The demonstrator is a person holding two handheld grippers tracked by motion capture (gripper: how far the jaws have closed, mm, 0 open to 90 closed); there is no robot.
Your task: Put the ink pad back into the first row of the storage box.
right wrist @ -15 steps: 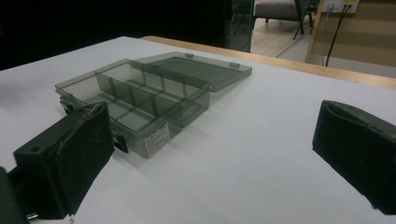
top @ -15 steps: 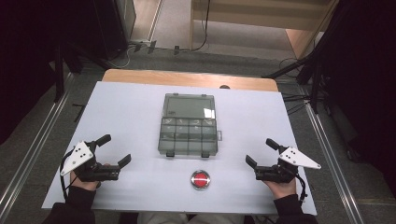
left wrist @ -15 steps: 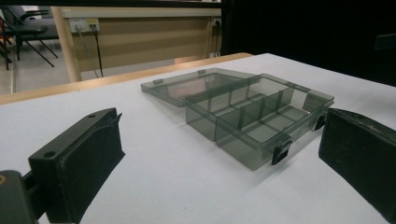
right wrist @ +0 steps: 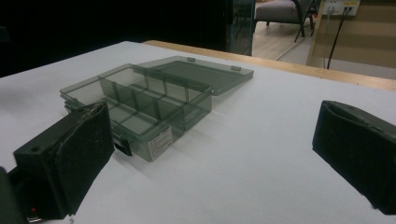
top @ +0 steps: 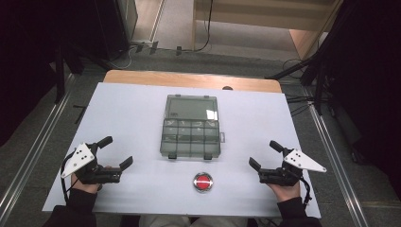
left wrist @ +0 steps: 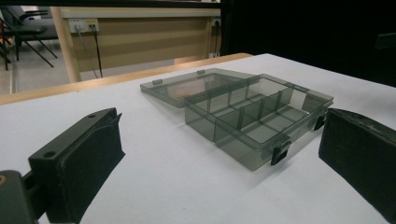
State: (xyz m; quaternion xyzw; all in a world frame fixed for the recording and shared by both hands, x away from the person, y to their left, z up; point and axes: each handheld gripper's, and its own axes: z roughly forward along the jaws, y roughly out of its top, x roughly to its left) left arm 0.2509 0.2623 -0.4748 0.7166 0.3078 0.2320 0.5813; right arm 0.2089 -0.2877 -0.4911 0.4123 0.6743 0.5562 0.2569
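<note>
We rest our left gripper and right gripper low on the white table, jaws spread wide and empty, flanking the opened compartment box at centre, seemingly poised to reach in.

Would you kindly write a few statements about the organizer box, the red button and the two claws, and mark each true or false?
1. The organizer box lies open, its lid flat on the far side. True.
2. The red button sits inside a compartment. False: it lies on the white table, nearer the person than the box.
3. The left claw is open and holds nothing. True.
4. The right claw is clamped on the box's latch. False: it is open, apart from the box.
5. The compartments look empty. True.
</note>
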